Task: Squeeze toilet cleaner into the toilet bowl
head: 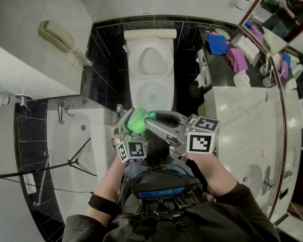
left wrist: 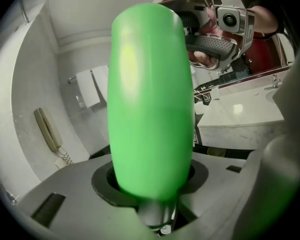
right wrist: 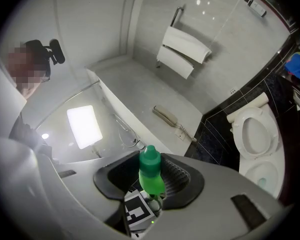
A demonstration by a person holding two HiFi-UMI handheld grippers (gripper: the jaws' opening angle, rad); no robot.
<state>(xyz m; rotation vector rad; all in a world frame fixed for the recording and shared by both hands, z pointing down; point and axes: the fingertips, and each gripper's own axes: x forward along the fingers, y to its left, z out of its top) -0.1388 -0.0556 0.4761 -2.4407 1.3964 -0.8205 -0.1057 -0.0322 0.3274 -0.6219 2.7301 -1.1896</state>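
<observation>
Close below the head camera, the left gripper (head: pixel 127 130) clamps the green cleaner bottle (head: pixel 137 122) round its body, while the right gripper (head: pixel 153 118) stands half-open about the cap, with contact unclear. The plastic looks light, smooth and squashy, so it is best gripped firmly at mid-body. Beyond, the toilet bowl (head: pixel 135 95) waits open.

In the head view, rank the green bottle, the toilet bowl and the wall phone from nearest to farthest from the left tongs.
1. green bottle: clamped in the left tongs.
2. toilet bowl: just ahead, centre.
3. wall phone: on the wall, far upper left.
</observation>
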